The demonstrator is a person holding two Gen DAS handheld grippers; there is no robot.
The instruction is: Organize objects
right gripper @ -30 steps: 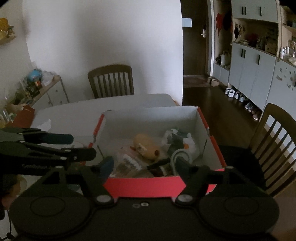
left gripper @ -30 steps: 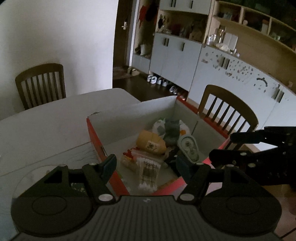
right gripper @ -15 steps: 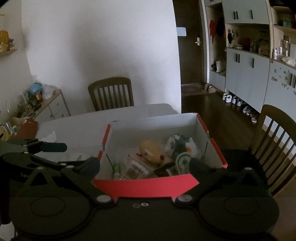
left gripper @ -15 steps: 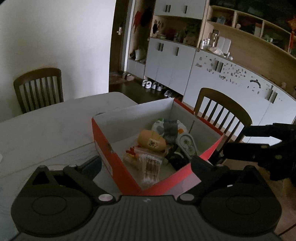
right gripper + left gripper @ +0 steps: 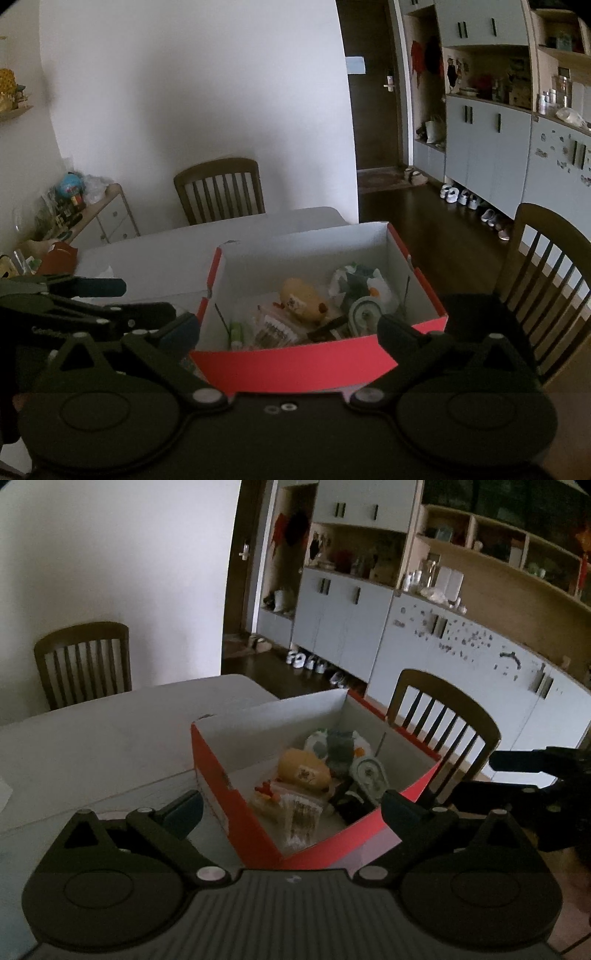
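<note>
Red box (image 5: 295, 363) on white desk (image 5: 92, 746), at its near right corner, open-topped. Long axis running away from right gripper (image 5: 288, 328); seen corner-on from left gripper (image 5: 291, 808). Inside: tan bottle (image 5: 304, 301) lying tilted, cotton swabs pack (image 5: 301, 818), round tape dispenser (image 5: 369, 775). Both grippers just opened wide, holding nothing, near box wall between fingers, untouched.

An open red cardboard box with white inner walls (image 5: 325, 363) sits at the near corner of a pale rectangular table (image 5: 184, 251). Inside lie a tan rounded pouch (image 5: 303, 299), a clear packet of cotton swabs (image 5: 271, 330) nearer the front, and a round pale-green clock (image 5: 364, 312) to the right. A dark wooden slat-back chair (image 5: 219, 190) stands behind the table; another slat-back wooden chair (image 5: 550, 273) stands right of the box.
</note>
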